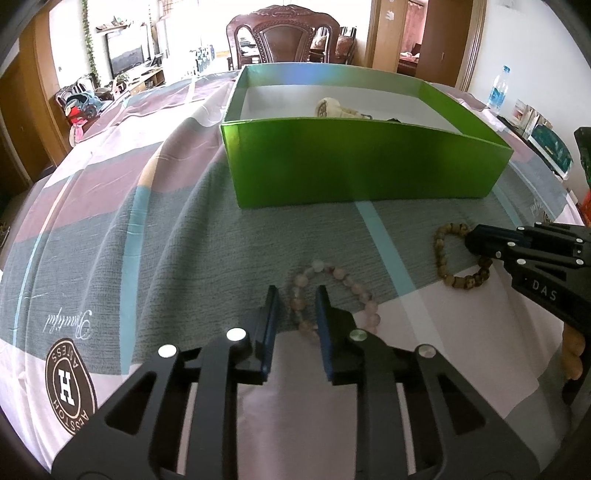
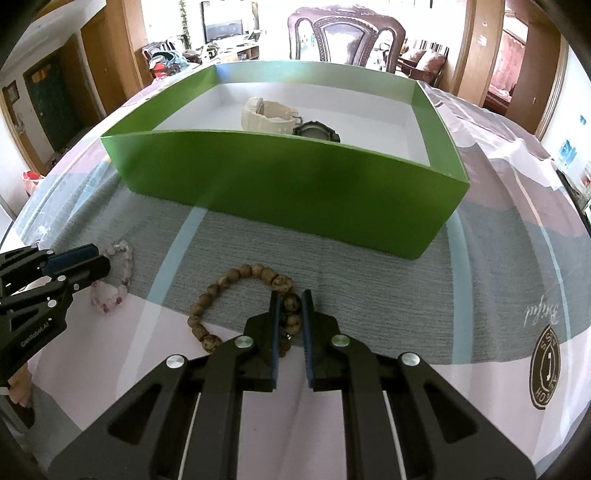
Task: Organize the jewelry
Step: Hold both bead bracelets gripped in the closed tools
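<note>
My right gripper (image 2: 290, 306) is clamped on the brown bead bracelet (image 2: 236, 295) — the green box (image 2: 288, 192) lies straight ahead across the tablecloth (image 2: 498, 258). My left gripper (image 1: 297, 308) straddles the pink bead bracelet (image 1: 340, 280), pads not pressing.

Strong daylight comes from the windows behind the wooden chair (image 1: 282, 35), which are washed out white. A pale glare streak crosses the green box (image 1: 354, 162). Both views bend strongly at their dark edges. Near the box the focus is sharp, and shadows are soft.
</note>
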`<action>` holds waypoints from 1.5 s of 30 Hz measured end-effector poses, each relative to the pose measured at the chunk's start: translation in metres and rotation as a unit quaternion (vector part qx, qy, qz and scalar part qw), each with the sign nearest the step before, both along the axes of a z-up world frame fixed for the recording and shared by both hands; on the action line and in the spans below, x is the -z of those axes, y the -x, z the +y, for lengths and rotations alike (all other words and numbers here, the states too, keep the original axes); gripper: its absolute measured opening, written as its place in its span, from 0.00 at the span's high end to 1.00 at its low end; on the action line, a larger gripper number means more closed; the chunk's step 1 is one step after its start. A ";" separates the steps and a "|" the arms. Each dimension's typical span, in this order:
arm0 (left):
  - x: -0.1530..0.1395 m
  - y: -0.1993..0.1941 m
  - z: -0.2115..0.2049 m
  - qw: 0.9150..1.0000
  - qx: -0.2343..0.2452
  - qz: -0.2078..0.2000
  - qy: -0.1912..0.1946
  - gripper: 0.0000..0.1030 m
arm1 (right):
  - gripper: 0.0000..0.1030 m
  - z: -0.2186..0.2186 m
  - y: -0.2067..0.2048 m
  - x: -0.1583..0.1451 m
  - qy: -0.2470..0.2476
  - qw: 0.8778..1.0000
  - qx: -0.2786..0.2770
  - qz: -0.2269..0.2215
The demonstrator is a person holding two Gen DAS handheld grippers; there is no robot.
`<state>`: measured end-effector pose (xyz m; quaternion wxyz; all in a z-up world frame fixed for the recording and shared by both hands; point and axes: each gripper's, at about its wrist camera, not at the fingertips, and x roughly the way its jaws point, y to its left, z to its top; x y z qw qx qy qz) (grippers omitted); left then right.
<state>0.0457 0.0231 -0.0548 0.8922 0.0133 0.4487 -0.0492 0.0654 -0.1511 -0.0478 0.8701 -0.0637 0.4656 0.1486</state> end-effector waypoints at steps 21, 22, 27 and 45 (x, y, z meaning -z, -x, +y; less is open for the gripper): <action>0.002 0.002 -0.008 1.000 0.013 0.003 -0.007 0.66 | 0.89 0.001 0.000 0.000 0.002 1.000 -0.001 -0.002; 0.002 0.002 -0.008 1.000 0.013 0.003 -0.007 0.66 | 0.89 0.001 0.000 0.000 0.002 1.000 -0.001 -0.002; 0.001 0.002 -0.006 1.000 0.018 0.004 0.011 0.73 | 0.89 0.000 0.000 0.000 0.002 1.000 -0.001 -0.002; -0.017 0.005 0.019 0.998 -0.012 -0.028 0.057 0.92 | 0.89 -0.013 -0.005 -0.008 -0.023 1.000 0.015 0.001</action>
